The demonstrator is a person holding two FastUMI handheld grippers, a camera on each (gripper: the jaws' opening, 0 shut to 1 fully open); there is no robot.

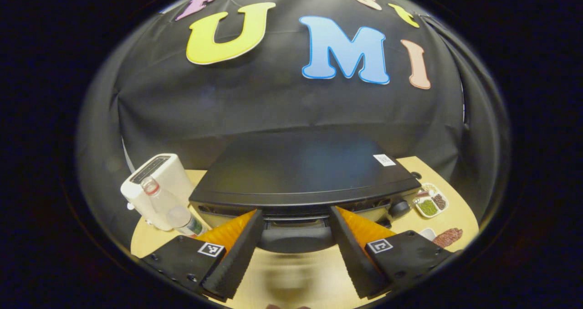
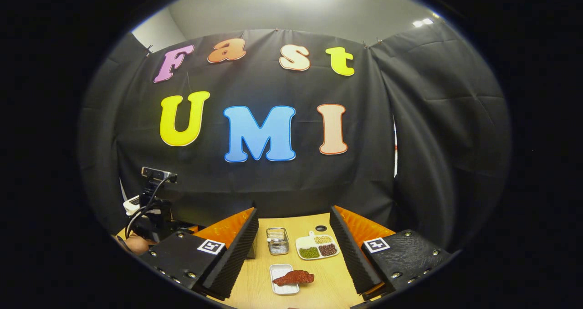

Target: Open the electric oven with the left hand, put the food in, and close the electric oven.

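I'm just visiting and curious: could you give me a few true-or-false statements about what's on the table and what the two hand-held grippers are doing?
1. The left hand-held gripper is open, in front of the black oven. True.
2. The right hand-held gripper grips the reddish food. False: it is open, and the food lies on a small white tray.
3. A white toaster stands beside the oven. True.
4. The divided dish is empty. False: it holds green, brown and pale contents.
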